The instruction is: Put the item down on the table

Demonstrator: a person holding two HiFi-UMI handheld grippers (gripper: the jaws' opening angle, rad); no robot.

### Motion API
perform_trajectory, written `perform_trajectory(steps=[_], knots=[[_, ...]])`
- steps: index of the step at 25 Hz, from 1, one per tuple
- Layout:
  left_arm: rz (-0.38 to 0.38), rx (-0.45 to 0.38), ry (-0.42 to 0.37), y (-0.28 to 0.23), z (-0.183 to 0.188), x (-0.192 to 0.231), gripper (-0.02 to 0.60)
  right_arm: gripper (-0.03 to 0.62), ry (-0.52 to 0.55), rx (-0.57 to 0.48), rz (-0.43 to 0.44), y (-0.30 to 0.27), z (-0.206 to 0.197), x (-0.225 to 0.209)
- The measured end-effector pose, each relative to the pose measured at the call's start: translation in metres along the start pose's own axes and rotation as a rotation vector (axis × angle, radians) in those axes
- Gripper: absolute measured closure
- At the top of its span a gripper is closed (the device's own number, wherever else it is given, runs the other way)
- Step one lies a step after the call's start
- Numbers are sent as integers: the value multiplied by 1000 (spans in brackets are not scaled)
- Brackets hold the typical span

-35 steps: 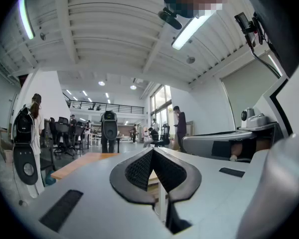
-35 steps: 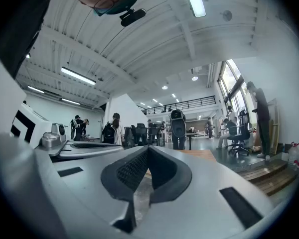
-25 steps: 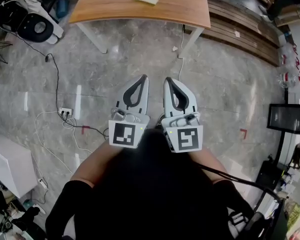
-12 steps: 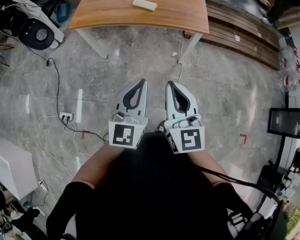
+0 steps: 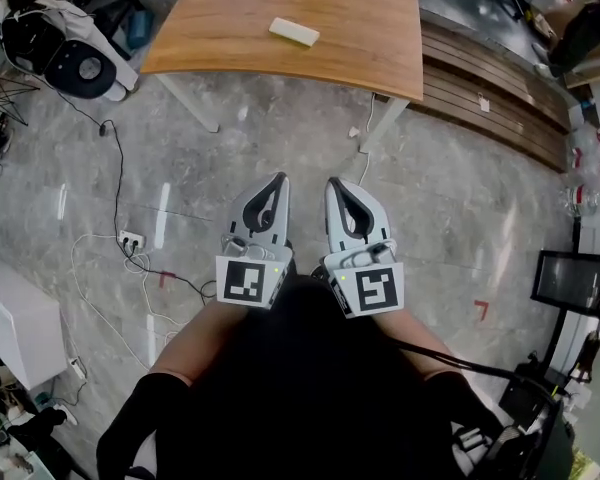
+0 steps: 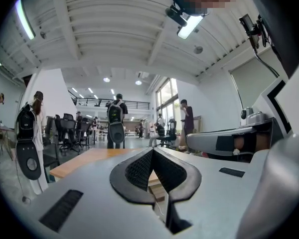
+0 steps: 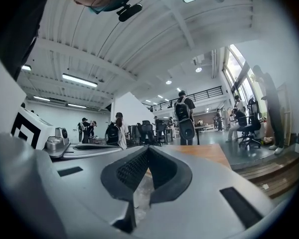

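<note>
A small white flat block (image 5: 294, 32) lies on the wooden table (image 5: 230, 28) at the top of the head view. My left gripper (image 5: 281, 177) and right gripper (image 5: 331, 182) are held side by side over the grey floor, well short of the table, pointing level toward it. The jaws of both meet at the tips with nothing between them. In the left gripper view the left gripper (image 6: 152, 150) is shut, with the table edge (image 6: 79, 162) beyond it. The right gripper view shows the shut right gripper (image 7: 147, 148) and the tabletop (image 7: 204, 156) ahead.
White table legs (image 5: 195, 103) stand on the floor. A power strip with cables (image 5: 130, 239) lies at the left, a chair with a backpack (image 5: 70, 63) at the upper left. A wooden step (image 5: 500, 98) runs at the right. Several people stand far off (image 6: 115, 126).
The table and the white block sit lower and larger in the head view; I and both grippers have come closer to the table. Both grippers stay shut and side by side.
</note>
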State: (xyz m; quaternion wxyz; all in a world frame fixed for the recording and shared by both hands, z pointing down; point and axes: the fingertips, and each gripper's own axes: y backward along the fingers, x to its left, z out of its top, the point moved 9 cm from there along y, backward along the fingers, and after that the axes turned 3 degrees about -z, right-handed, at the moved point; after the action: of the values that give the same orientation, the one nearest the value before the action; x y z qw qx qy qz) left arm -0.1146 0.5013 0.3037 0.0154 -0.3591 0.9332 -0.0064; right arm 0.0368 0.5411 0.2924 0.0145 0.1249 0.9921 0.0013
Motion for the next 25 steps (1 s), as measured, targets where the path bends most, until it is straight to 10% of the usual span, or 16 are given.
perform_trajectory(steps=[25], knots=[[-98, 92, 80, -323, -37, 290, 578, 582, 39, 132, -58, -415, -32, -91]])
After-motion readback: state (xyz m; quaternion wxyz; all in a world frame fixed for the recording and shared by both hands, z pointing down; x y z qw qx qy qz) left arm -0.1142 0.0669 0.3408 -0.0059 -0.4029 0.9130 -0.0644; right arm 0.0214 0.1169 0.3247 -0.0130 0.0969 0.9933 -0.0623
